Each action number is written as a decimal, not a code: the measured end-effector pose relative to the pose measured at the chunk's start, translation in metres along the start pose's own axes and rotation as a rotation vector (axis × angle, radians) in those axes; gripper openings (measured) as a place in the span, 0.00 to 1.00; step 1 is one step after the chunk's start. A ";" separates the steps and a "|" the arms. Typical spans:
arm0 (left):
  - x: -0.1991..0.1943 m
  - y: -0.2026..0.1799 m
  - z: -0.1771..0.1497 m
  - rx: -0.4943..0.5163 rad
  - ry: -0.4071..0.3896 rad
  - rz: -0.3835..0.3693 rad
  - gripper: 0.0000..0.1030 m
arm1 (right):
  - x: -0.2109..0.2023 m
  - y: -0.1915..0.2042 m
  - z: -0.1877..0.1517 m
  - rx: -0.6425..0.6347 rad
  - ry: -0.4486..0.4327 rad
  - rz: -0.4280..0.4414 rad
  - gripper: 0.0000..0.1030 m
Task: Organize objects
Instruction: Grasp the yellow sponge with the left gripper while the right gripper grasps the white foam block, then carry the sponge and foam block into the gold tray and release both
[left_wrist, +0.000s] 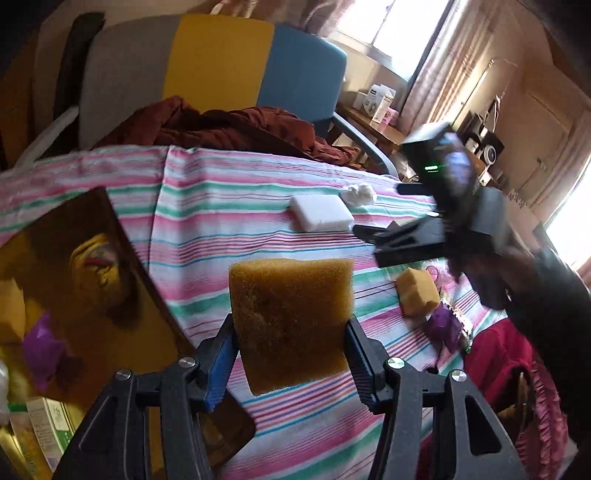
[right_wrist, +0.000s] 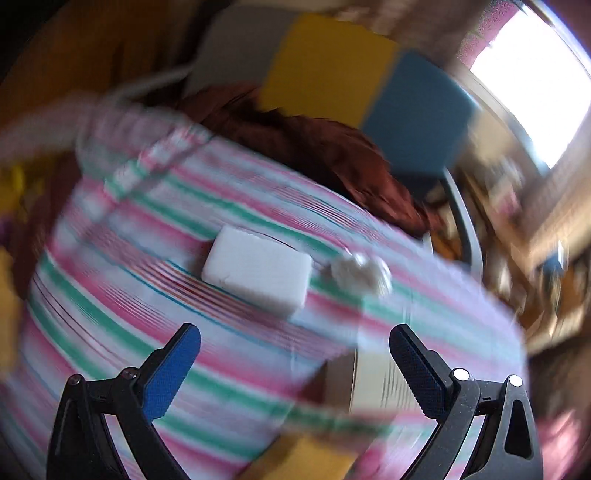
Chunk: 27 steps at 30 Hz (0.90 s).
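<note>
Sponge lifted, ready to be put away.
Your left gripper (left_wrist: 291, 354) fingers clamp the brown sponge (left_wrist: 291, 321) above the striped bench (left_wrist: 258, 221); carry it to the box (left_wrist: 85, 295) at left. Your right gripper (right_wrist: 295, 369) fingers stand wide and empty, near the white block (right_wrist: 258, 271).

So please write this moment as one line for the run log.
left gripper: shut on brown sponge | right gripper: open, empty | white block: on striped cloth

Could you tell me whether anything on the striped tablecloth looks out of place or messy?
Mostly loose clutter: a crumpled white wad lies beside the white block, and a purple wrapper sits near the yellow sponge at the cloth's edge. Nothing looks spilled or broken.
</note>
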<state>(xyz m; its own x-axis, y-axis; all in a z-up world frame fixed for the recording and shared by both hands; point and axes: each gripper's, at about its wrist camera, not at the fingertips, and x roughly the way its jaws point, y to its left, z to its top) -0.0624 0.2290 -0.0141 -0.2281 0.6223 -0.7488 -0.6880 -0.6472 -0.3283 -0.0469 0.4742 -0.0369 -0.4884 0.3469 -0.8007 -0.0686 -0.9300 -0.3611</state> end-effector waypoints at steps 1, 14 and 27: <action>0.000 0.004 -0.001 -0.008 0.002 -0.002 0.54 | 0.013 0.005 0.008 -0.070 0.030 -0.003 1.00; 0.016 0.026 0.001 -0.093 0.056 -0.057 0.54 | 0.115 0.010 0.064 -0.379 0.256 0.192 1.00; 0.010 0.015 -0.007 -0.095 0.061 -0.060 0.55 | 0.103 -0.014 0.053 -0.251 0.288 0.310 0.76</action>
<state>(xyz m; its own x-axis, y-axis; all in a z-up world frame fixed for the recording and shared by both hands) -0.0708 0.2226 -0.0307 -0.1444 0.6352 -0.7588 -0.6302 -0.6502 -0.4243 -0.1420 0.5166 -0.0890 -0.1902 0.1107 -0.9755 0.2715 -0.9489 -0.1606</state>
